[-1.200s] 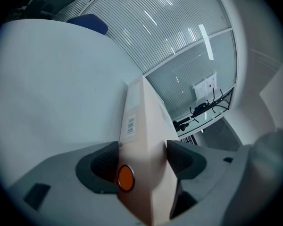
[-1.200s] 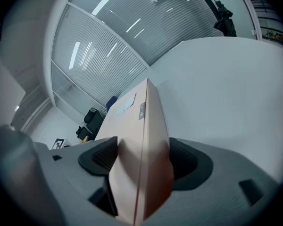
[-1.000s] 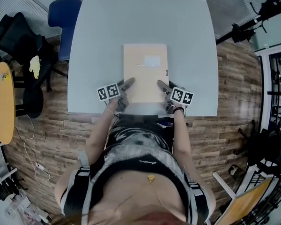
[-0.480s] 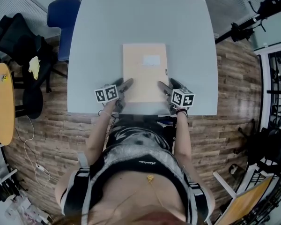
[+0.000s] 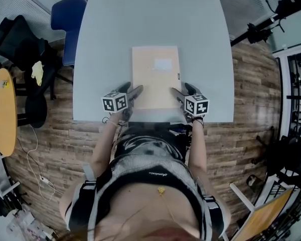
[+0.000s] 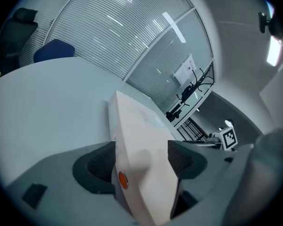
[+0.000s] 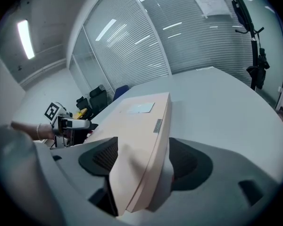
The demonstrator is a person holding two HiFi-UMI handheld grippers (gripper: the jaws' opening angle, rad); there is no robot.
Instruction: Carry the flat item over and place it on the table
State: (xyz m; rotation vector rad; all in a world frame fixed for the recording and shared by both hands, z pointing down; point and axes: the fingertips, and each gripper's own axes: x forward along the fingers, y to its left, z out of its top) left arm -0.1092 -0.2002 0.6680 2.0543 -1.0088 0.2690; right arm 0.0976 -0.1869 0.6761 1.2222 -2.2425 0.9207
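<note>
A flat beige box (image 5: 155,77) with a pale label lies on the grey table (image 5: 140,19), its near edge close to the table's front edge. My left gripper (image 5: 133,92) holds its near left corner and my right gripper (image 5: 179,92) its near right corner. In the left gripper view the box (image 6: 137,135) fills the gap between the dark pads of the left gripper (image 6: 141,161). The right gripper view shows the box (image 7: 141,131) wedged the same way in the right gripper (image 7: 141,161). Both grippers are shut on it.
A blue chair (image 5: 65,19) stands at the table's far left corner, with a black office chair (image 5: 15,34) beyond it. A round wooden table (image 5: 1,109) is at the far left. A black stand (image 5: 271,19) and racks (image 5: 296,94) are on the right, over wood flooring.
Both marker cubes have shifted slightly toward the person. The box has stayed nearly where it was on the table.
</note>
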